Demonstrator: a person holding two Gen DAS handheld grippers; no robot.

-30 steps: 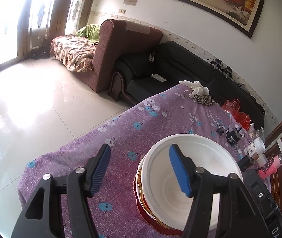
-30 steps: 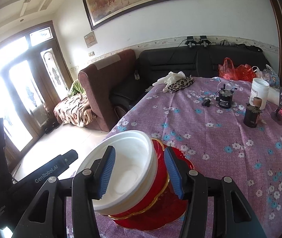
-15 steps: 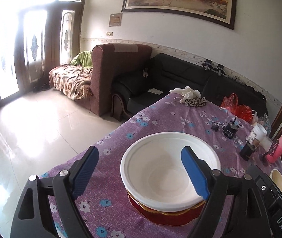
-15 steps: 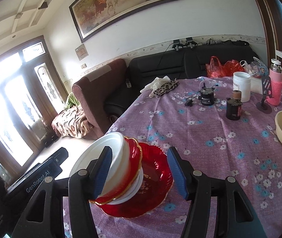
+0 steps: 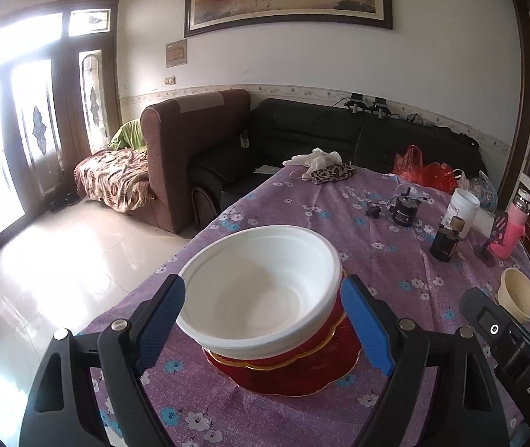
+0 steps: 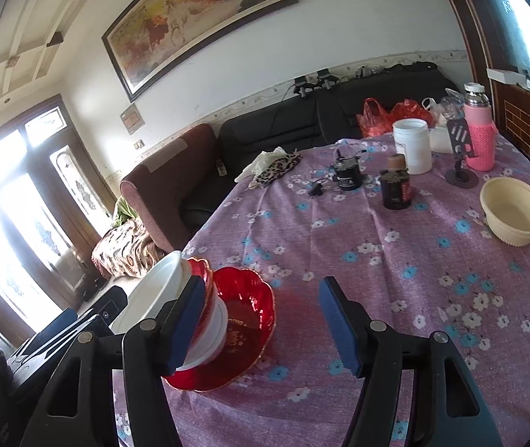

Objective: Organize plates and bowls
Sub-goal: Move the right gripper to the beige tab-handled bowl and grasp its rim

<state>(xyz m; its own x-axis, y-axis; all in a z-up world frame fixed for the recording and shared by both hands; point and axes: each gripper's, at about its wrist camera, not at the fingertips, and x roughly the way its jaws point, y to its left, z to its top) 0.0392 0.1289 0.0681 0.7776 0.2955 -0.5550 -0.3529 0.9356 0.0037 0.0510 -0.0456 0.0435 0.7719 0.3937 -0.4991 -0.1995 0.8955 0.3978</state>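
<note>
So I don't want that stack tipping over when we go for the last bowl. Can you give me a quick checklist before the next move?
1. White bowl sits on top of the stack: ok.
2. Stack rests on the red plate, on the table: ok.
3. Stack level: not ok; it looks tilted in the right wrist view.
4. Left gripper open, fingers clear of the white bowl: cannot tell; they flank it closely.
5. Right gripper jaws opening, nothing between them: ok.
6. Cream bowl alone and upright on the tablecloth, open cloth leading to it: ok.
</note>
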